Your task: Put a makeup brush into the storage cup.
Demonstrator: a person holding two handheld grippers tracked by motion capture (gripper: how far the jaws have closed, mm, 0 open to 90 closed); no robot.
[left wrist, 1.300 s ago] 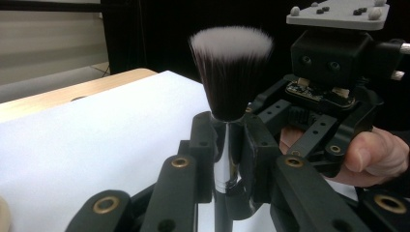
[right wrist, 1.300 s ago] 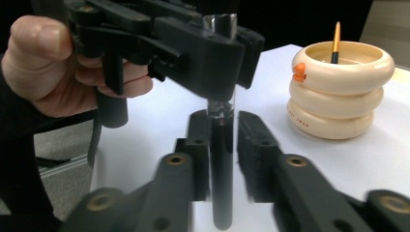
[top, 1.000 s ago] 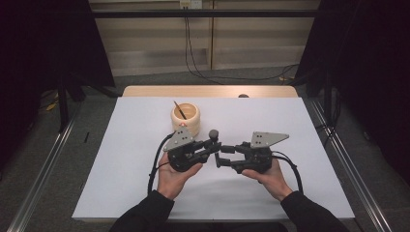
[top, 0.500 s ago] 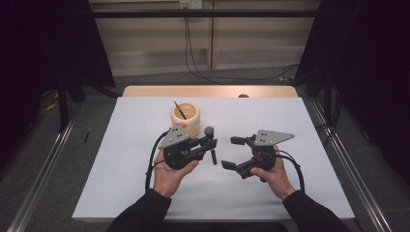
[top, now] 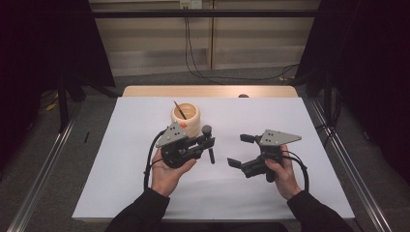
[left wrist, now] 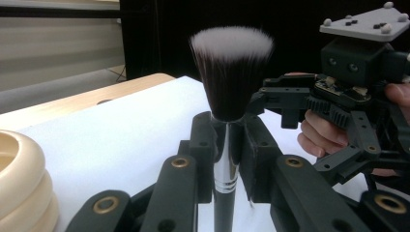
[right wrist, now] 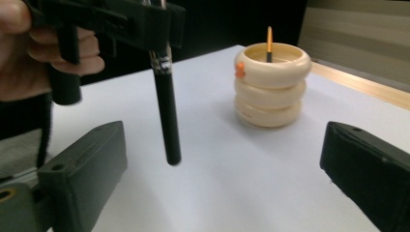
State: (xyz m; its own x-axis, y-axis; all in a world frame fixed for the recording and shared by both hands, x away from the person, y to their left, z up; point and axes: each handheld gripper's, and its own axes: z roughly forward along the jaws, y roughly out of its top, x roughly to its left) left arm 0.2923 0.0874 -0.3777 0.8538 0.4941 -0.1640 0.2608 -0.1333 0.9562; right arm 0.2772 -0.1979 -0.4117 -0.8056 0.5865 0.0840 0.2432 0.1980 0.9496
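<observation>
**Brush held by the left tool, right tool spread apart**

Cream holder (top: 185,119), built of stacked rings, stands on the white sheet (top: 121,159) that covers the tabletop (top: 145,91), toward the far left of centre; a thin stick with an orange tip (right wrist: 269,43) leans inside it, and a small orange knob sits on its upper ring. Just in front of the holder, the left tool (top: 205,145) is carried in the person's left hand (top: 167,169); its jaws are pressed onto the handle of a makeup brush (left wrist: 231,77). In the left gripper view the dark bristles with pale tips rise above the jaws, with a silver ferrule and black handle between them. In the right gripper view the black handle hangs down from the tool, its end clear of the sheet. To the right, well apart from the brush, the right tool (top: 240,151) is held in the right hand (top: 283,171); its jaws have just been opening and now stand widely spread, with nothing between them. Both tools face each other across a bare stretch of sheet, and a grey three-cornered plate tops each one.
</observation>
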